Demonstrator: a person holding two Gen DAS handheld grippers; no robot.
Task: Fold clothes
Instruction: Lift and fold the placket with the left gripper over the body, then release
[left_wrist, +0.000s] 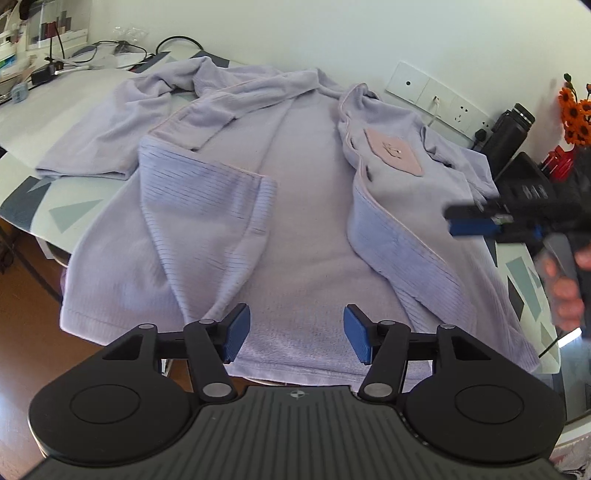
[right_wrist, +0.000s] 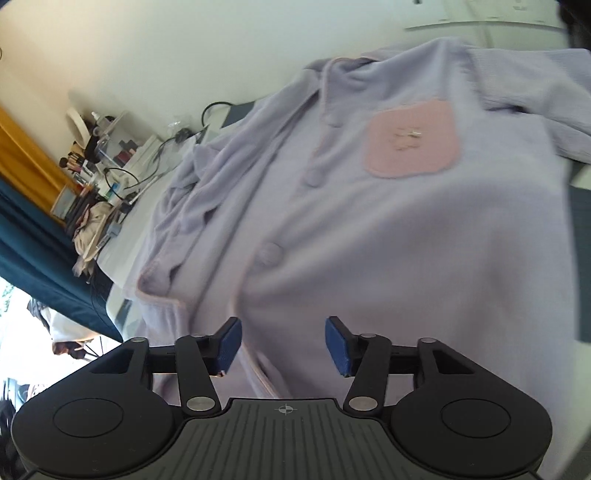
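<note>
The lilac fleece pyjama top with a pink chest pocket (left_wrist: 295, 192) is spread open, lining up, across the middle of the left wrist view on a grey patterned table (left_wrist: 48, 206), both front panels turned outward, probably for folding inward. The left gripper (left_wrist: 296, 334) is held over the hem, jaws apart and empty. The right gripper (right_wrist: 283, 345) is likewise open above the front panel. Bare table is left at the left of the frame; clutter crowds the far edges.

A black bottle (left_wrist: 511, 127) and orange flowers (left_wrist: 576, 114) stand far right on the table (left_wrist: 74, 96), cables (left_wrist: 110, 50) far left.
</note>
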